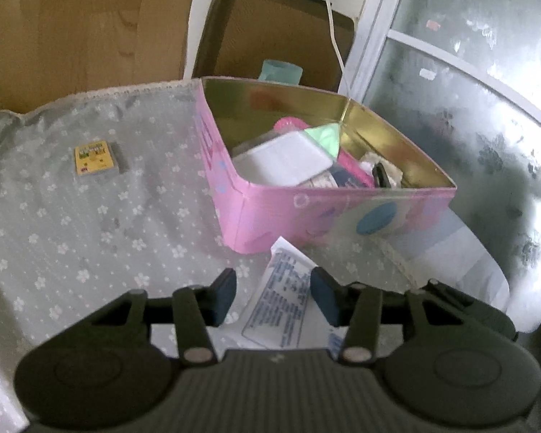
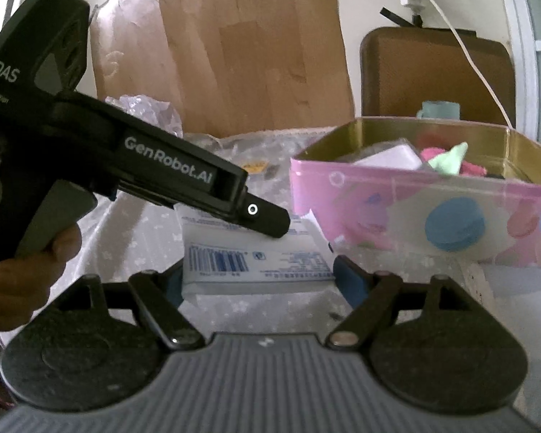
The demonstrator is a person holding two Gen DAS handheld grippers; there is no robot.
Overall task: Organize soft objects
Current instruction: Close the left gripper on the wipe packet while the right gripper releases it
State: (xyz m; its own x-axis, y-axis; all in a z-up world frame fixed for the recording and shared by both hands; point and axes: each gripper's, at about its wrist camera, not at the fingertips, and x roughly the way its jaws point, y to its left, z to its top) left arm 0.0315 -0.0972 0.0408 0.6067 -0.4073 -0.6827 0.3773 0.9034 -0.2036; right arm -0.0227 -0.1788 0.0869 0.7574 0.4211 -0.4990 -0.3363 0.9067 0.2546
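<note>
A white tissue packet (image 2: 259, 263) with blue print and a barcode is gripped from two sides just in front of the pink tin (image 2: 414, 209). My right gripper (image 2: 259, 283) spans its full width, with a blue pad against each end. My left gripper (image 1: 274, 296) is shut on the packet (image 1: 281, 299) from the far side; in the right wrist view it reaches in from the left, its tip (image 2: 270, 220) on the packet's far edge. The open tin (image 1: 270, 213), gold inside, holds a white pack (image 1: 281, 162), a green cloth (image 1: 324, 137) and pink items.
A small yellow card box (image 1: 95, 157) lies on the flowered tablecloth (image 1: 90, 238), left of the tin. Behind the table stand a cardboard sheet (image 2: 249, 47), a brown chair back (image 2: 436, 72) and a hanging white cable (image 2: 461, 47). Frosted window panes (image 1: 469, 72) are on the right. A hand (image 2: 25, 267) holds the left gripper.
</note>
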